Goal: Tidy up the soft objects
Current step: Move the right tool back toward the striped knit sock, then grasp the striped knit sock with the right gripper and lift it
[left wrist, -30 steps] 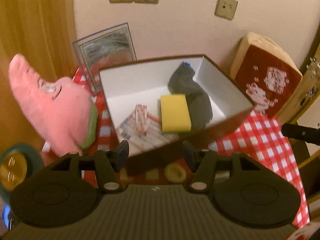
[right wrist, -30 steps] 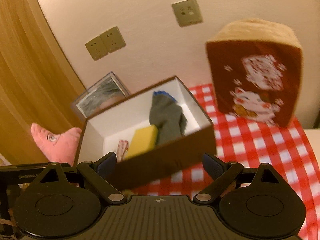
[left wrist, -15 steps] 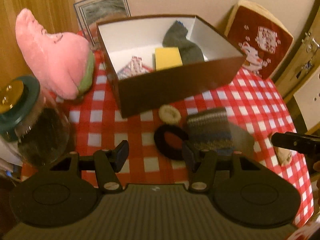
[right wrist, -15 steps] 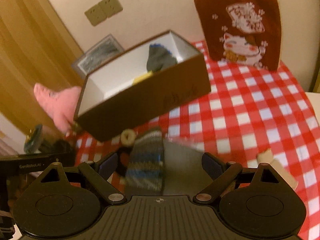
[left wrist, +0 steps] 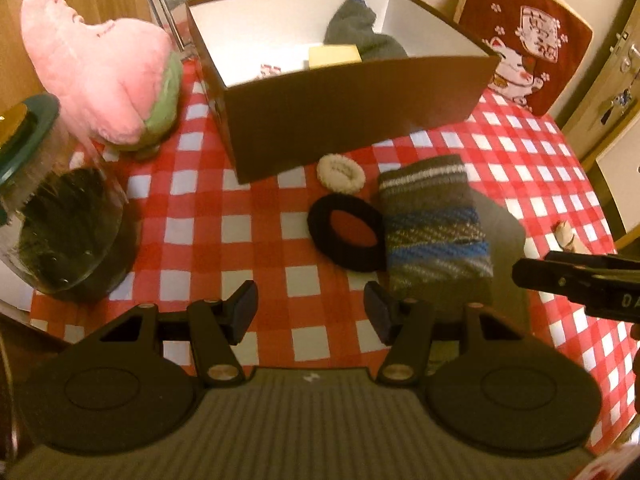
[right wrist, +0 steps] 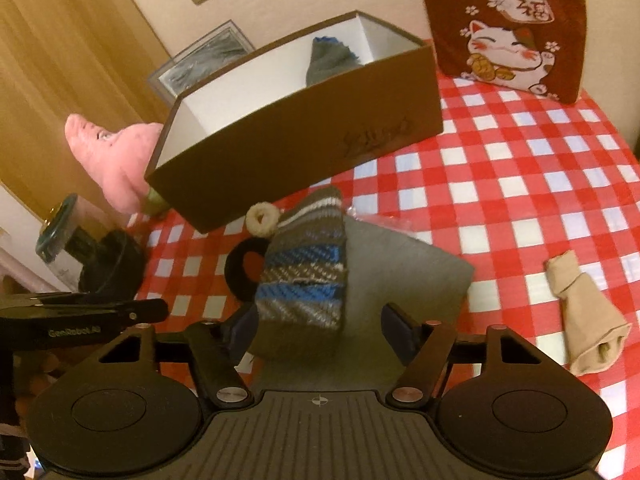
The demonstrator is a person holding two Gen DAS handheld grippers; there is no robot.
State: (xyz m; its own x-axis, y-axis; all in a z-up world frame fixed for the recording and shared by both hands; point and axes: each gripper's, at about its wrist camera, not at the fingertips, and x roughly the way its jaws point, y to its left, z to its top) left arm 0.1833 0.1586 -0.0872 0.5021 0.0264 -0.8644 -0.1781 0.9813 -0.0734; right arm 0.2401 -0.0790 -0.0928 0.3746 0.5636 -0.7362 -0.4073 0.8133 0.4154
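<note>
Right gripper (right wrist: pixel 318 330) closing around striped sock (right wrist: pixel 308 268), not yet pinched; left gripper (left wrist: pixel 310 314) half-open, empty. Grip, lift into box (right wrist: pixel 304 136).

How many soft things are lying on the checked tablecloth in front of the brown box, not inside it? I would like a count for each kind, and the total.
Striped knitted sock: 1
Beige stocking, bunched: 1
Black hair scrunchie: 1
Cream hair scrunchie: 1
Total: 4
</note>
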